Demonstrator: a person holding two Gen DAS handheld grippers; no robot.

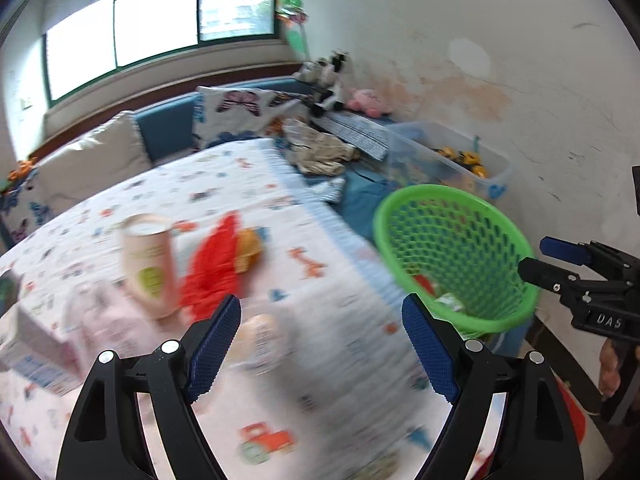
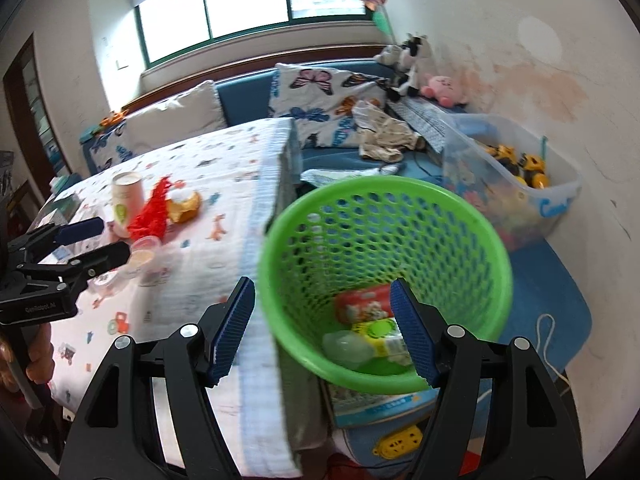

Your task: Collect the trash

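Observation:
My left gripper (image 1: 322, 344) is open and empty above the patterned bedspread (image 1: 340, 360). A small blurred bottle (image 1: 262, 340) lies on the cloth between its fingers. Beyond it stand a pink paper cup (image 1: 150, 264), a red wrapper (image 1: 212, 268) and an apple core (image 1: 248, 250). The green mesh basket (image 2: 384, 240) is beside the bed and holds a red packet (image 2: 364, 306) and a yellow-green packet (image 2: 384, 336). My right gripper (image 2: 324, 328) stands wide at the basket's near rim, one finger outside and one over the opening. No pad visibly presses on the rim.
A clear bin of yellow toy trucks (image 2: 516, 176) sits behind the basket by the wall. Pillows (image 2: 320, 100), crumpled clothes (image 2: 384, 132) and plush toys (image 2: 412, 64) line the back. A book (image 2: 380, 404) and a yellow power strip (image 2: 396, 448) lie under the basket.

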